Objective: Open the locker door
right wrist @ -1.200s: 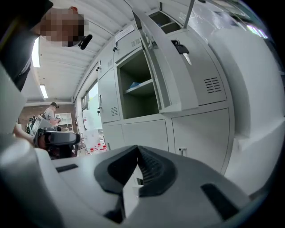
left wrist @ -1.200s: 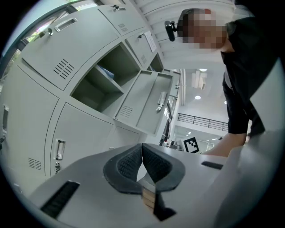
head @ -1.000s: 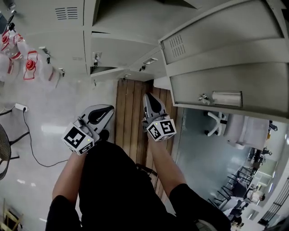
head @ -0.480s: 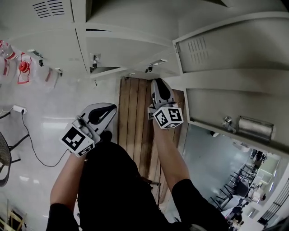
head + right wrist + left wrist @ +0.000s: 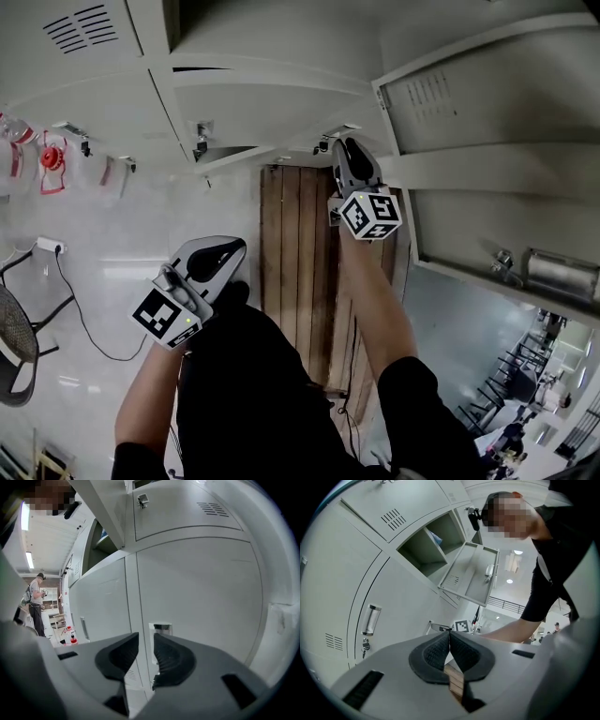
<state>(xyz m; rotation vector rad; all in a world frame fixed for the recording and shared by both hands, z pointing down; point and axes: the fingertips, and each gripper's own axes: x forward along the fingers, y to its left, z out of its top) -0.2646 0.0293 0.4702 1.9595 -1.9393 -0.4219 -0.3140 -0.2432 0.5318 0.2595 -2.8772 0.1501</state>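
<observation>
Head view: we look steeply down onto the lockers (image 5: 253, 94) and floor (image 5: 112, 234). Left gripper view looks up from low, well back from them; it shares the open door (image 5: 471, 573) with the head view. Right gripper view faces a closed door (image 5: 197, 588), close up.

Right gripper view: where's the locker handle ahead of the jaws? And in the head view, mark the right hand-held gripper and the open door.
locker handle (image 5: 161, 628): right gripper view, top of the handle, above the jaws.
right hand-held gripper (image 5: 349, 146): head view, between its fingertips.
open door (image 5: 506, 211): head view, its flat panel.
</observation>
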